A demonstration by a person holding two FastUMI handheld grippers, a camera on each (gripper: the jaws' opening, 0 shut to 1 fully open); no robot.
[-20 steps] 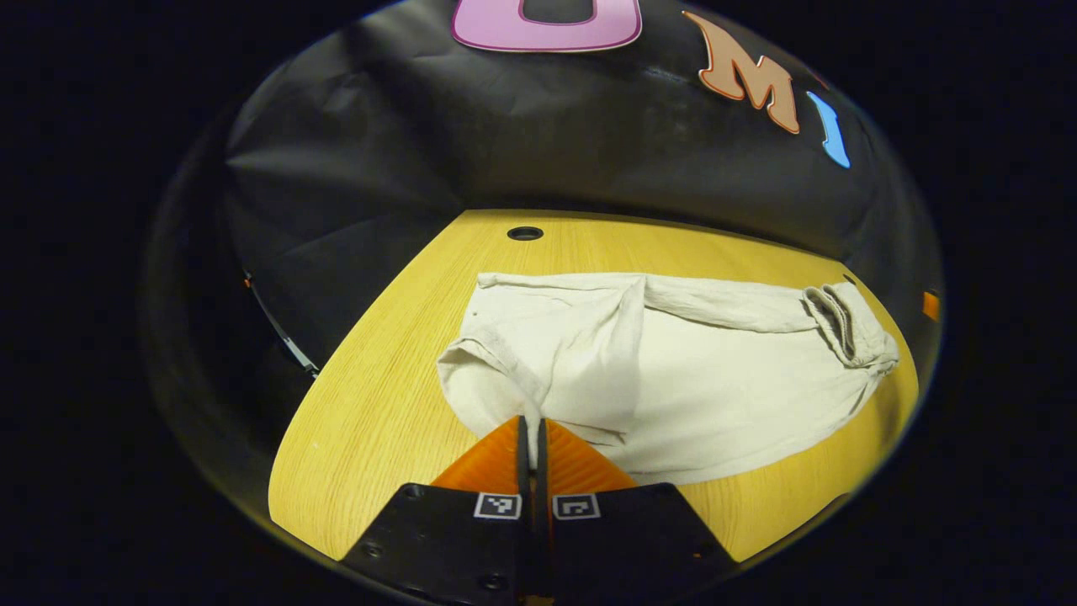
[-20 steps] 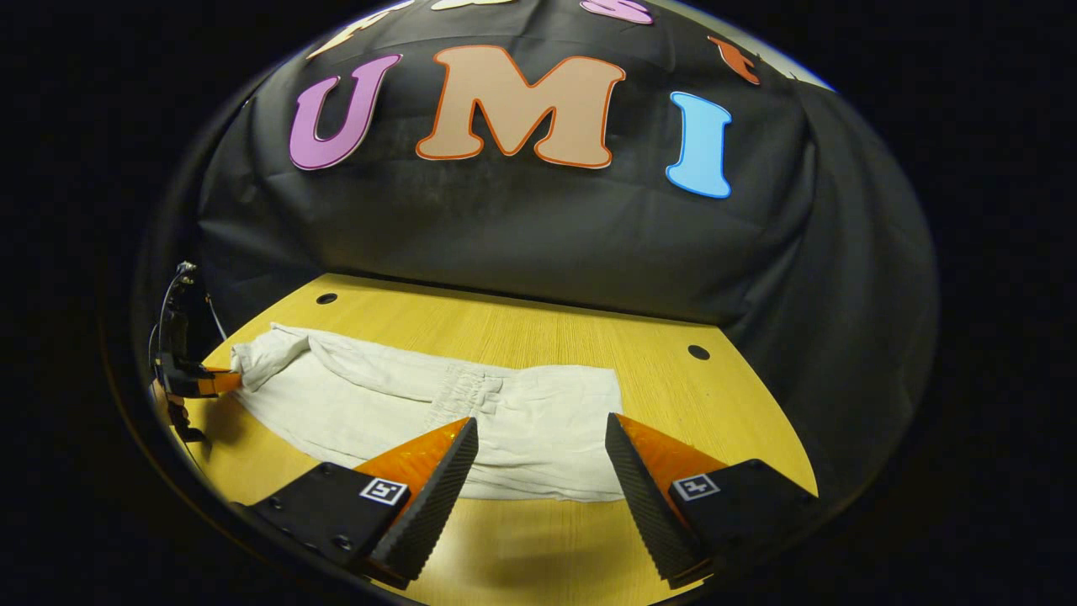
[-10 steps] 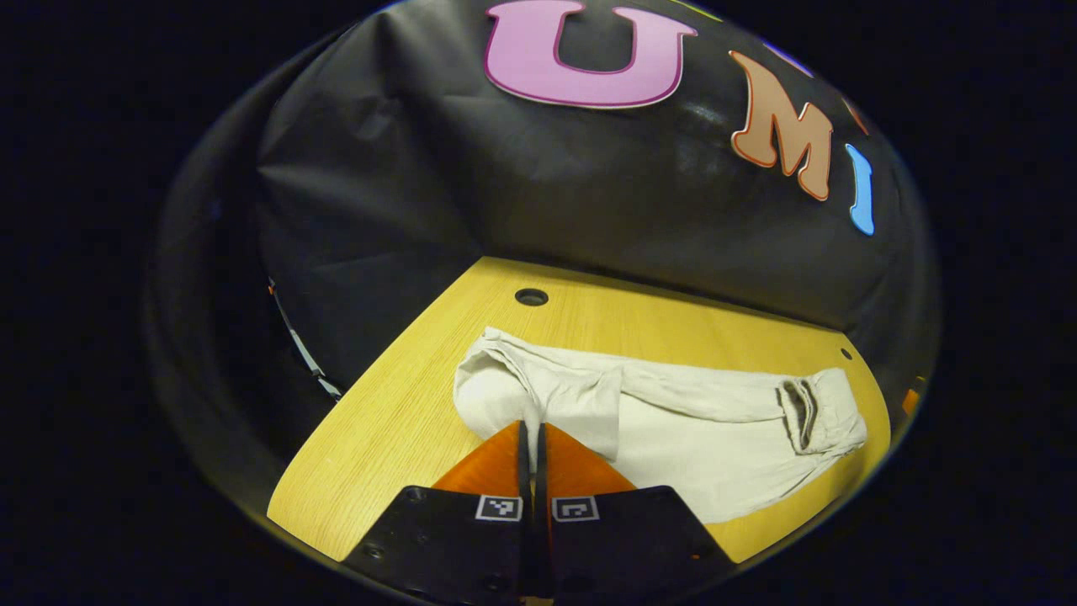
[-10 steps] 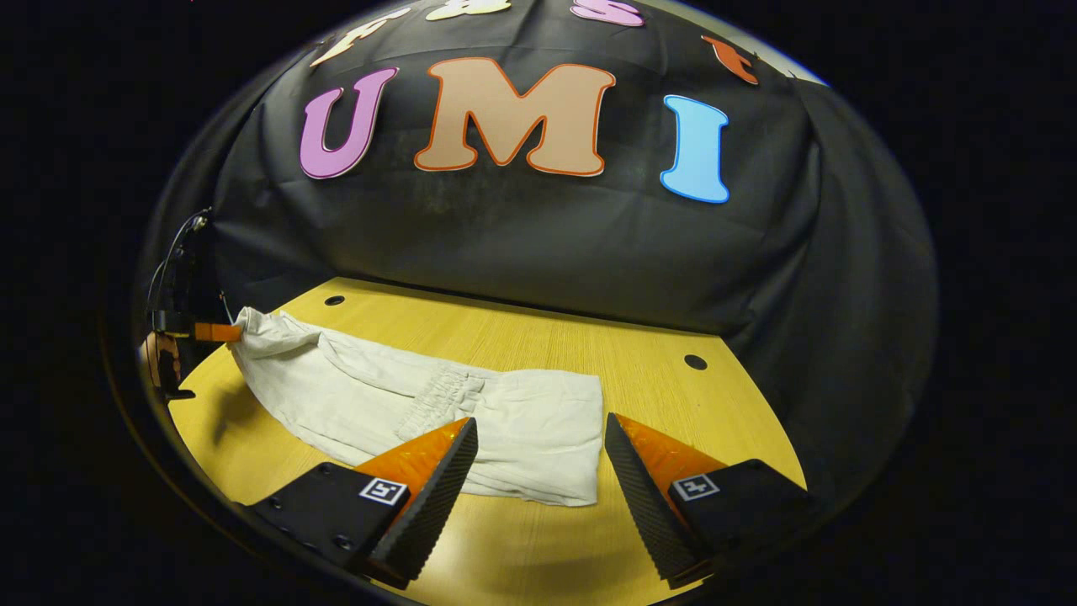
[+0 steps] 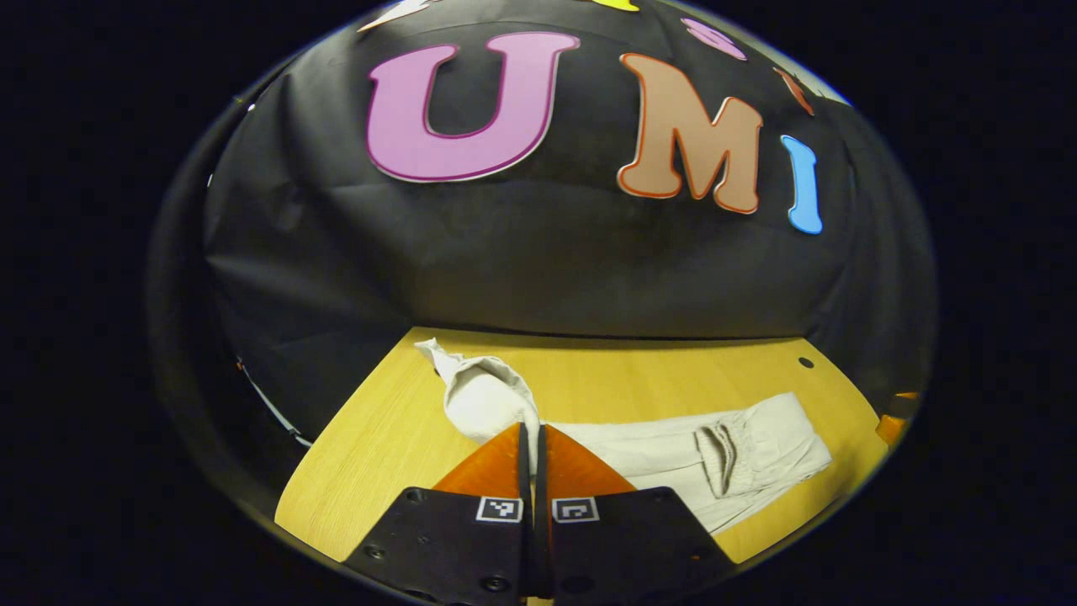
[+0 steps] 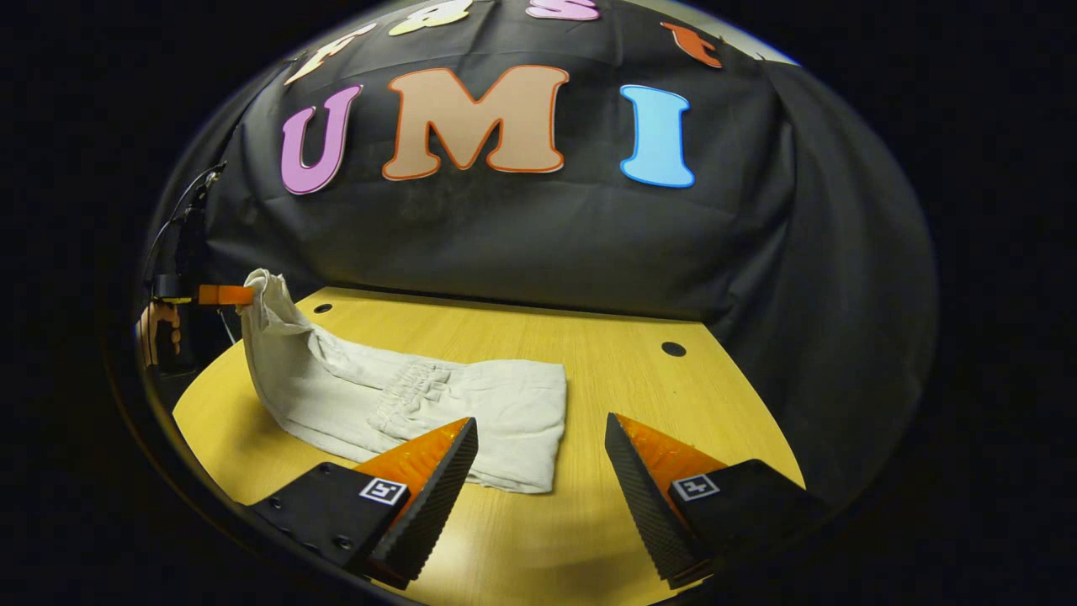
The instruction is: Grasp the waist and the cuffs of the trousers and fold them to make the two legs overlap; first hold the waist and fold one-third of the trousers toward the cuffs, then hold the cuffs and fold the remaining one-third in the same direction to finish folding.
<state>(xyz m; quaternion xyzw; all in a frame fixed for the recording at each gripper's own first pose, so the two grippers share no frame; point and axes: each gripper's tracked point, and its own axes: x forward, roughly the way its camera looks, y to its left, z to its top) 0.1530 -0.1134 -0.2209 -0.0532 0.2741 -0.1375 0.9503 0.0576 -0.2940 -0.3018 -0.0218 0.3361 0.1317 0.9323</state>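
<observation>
Left gripper view: my left gripper (image 5: 532, 438) sits w/ its two fingers pressed together on a bunched end of the trousers (image 5: 673, 459). The pinched cloth rises as a rounded lump directly above the fingertips, one corner sticking up toward the booth wall. The rest of the garment runs away to the right, flat on the wooden table (image 5: 379, 454). The gathered waistband (image 5: 719, 446) lies folded onto the cloth near the far right end. A small hole in the tabletop (image 5: 806, 363) shows beyond it.

Right gripper view: my right gripper (image 6: 538, 471) has its fingers wide apart, gripping nothing. It hovers over the near table edge (image 6: 589, 539). The trousers (image 6: 437, 404) lie ahead and left of it; the folded right-hand end sits just beyond the left fingertip (image 6: 454, 454), and I can't tell whether the two touch. The right fingertip stands over bare wood, apart from the cloth. At the far left, the left gripper (image 6: 231, 295) holds the other end lifted off the table, so the fabric slopes from there down to the flat part. A hand (image 6: 158, 332) shows below that gripper. Two holes in the table sit near the back edge: one at left (image 6: 322, 308), one at right (image 6: 673, 348).
</observation>
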